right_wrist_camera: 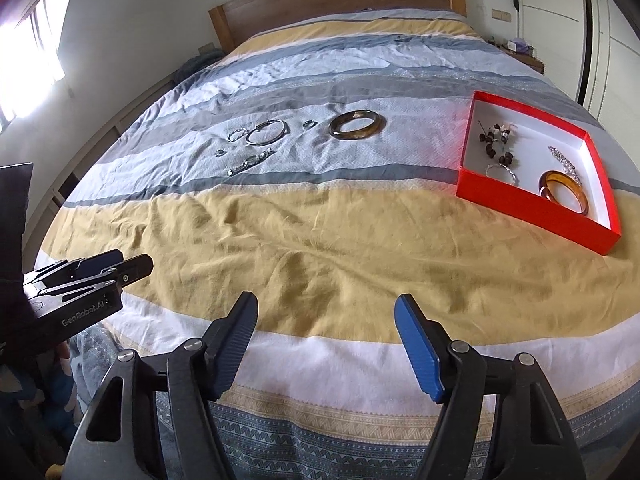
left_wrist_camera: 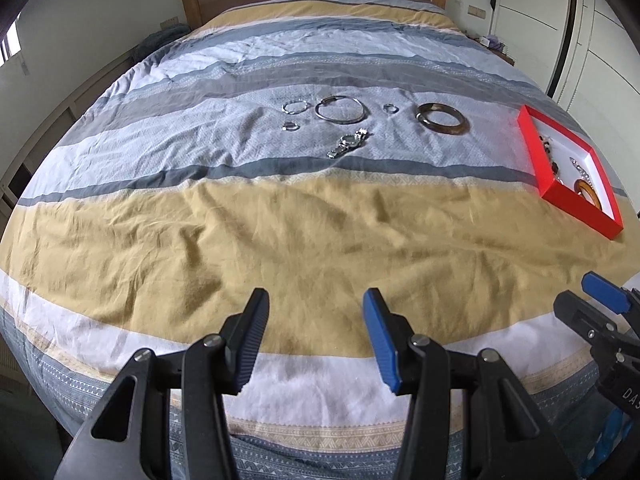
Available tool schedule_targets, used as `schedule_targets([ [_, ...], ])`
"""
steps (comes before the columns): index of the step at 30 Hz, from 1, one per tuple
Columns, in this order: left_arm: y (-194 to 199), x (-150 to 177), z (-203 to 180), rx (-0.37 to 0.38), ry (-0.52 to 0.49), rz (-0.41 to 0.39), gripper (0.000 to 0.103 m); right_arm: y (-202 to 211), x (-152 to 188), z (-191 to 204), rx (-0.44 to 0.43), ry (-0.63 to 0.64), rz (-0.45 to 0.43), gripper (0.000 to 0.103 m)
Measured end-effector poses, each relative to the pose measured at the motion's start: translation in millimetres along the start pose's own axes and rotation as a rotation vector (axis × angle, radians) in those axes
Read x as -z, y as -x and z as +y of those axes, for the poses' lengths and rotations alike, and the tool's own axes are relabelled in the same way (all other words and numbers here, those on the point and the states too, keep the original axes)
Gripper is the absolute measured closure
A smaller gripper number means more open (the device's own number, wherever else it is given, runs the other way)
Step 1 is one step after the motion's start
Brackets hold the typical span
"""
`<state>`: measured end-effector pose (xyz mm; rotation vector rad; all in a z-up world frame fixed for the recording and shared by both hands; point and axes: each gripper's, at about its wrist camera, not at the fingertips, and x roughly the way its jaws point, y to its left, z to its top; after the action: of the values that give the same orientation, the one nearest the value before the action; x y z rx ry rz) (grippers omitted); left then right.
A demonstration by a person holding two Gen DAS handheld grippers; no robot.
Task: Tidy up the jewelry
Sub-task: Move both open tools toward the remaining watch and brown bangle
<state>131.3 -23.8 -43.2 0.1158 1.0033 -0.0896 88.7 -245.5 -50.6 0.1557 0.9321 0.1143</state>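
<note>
1. The left hand-held gripper point(left_wrist_camera: 316, 304) hung over the near end of the bed point(left_wrist_camera: 280, 240), its 2 fingers spread wide and holding nothing.
2. The right hand-held gripper point(right_wrist_camera: 326, 312) hovered just beside it, fingers likewise spread apart and empty.
3. Loose jewelry lay on the pale blue band of the bedspread, well beyond both grippers: a large silver bangle point(left_wrist_camera: 340, 110), a smaller silver hoop point(left_wrist_camera: 295, 106) to its left, and a small ring point(left_wrist_camera: 291, 126) in front of that hoop.
4. A silver watch point(left_wrist_camera: 349, 143) lay stretched out just nearer than the bangle.
5. Another small ring point(left_wrist_camera: 391, 108) sat between the bangle and a dark brown bangle point(left_wrist_camera: 441, 119), which lay flat to the right.
6. A red box point(right_wrist_camera: 536, 208) with a white inside rested on the bed's right side, apart from the loose pieces.
7. Inside it lay an amber bangle point(right_wrist_camera: 564, 192) near the front corner, a dark beaded piece point(right_wrist_camera: 496, 144), a thin silver bracelet point(right_wrist_camera: 502, 172) and a sparkly chain point(right_wrist_camera: 564, 160).
</note>
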Motion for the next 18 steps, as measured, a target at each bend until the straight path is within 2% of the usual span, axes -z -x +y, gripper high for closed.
schedule_targets([
  [6,-19,-6,3,-0.004,0.006,0.019,0.056,-13,-7,-1,-0.014,0.008,0.019,0.04],
  [18,-45,-23,22,-0.021,0.034,0.028,0.056,-39,-29,4,-0.021,0.037,0.035,0.042],
])
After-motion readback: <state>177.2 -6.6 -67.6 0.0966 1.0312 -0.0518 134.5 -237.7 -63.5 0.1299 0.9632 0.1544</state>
